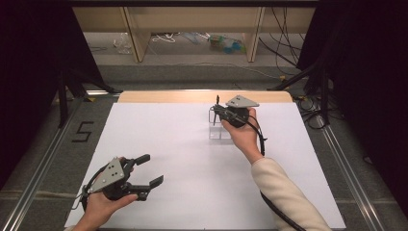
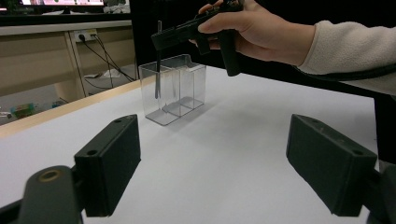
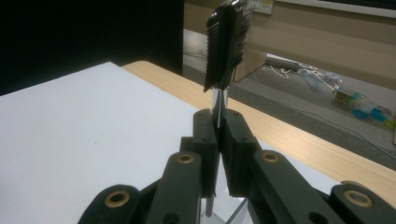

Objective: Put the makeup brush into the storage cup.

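Observation:
A clear plastic box (image 1: 219,131) with compartments stands on the far middle of the white table top (image 1: 183,159). My right gripper (image 1: 217,111) hovers over it, shut on a slim tool (image 3: 226,42) with a black ribbed handle and a metal shaft. The tool (image 2: 158,70) hangs upright, its lower end dipping inside the box (image 2: 175,88) at its left end in the left gripper view. Seen along its own jaws, the right gripper (image 3: 218,121) pinches the shaft just under the handle. My left gripper (image 1: 151,169) rests open near the front left, nothing between its fingers (image 2: 112,163).
A wooden table edge (image 1: 202,96) runs along the far side. Beyond it lie floor cables and a shelf unit (image 1: 192,29). Metal rails (image 1: 43,159) flank the table, and a "5" mark (image 1: 82,131) sits on the left. A sleeved forearm (image 1: 284,192) crosses the front right.

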Available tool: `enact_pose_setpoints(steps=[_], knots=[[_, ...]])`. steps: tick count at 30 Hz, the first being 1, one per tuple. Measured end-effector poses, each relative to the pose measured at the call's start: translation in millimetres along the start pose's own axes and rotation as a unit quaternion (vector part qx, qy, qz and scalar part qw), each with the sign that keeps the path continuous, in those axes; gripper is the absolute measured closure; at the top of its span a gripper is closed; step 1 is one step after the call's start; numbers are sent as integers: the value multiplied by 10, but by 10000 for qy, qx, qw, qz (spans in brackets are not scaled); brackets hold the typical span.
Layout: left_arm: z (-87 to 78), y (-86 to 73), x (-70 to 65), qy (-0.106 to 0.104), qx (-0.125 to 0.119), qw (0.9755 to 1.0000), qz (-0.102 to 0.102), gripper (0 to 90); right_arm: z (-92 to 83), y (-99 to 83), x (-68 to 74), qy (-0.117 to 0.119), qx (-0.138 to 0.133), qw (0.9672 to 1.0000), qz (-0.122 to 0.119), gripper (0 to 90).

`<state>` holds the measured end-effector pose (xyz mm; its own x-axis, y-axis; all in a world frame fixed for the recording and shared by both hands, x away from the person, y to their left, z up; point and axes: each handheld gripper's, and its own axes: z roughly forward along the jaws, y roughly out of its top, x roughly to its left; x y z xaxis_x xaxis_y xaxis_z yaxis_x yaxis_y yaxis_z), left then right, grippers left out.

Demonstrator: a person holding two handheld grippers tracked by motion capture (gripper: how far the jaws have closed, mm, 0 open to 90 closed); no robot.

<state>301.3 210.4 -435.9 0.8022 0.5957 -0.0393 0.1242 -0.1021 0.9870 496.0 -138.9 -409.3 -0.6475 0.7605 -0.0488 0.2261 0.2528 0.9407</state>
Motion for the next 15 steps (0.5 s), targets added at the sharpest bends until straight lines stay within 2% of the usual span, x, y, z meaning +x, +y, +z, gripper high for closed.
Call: enact_pose_setpoints(steps=[15], knots=[[-1,0,1,-3,2,10000,-1,178,18,-33,-7,-16,95,10000,-10,852]])
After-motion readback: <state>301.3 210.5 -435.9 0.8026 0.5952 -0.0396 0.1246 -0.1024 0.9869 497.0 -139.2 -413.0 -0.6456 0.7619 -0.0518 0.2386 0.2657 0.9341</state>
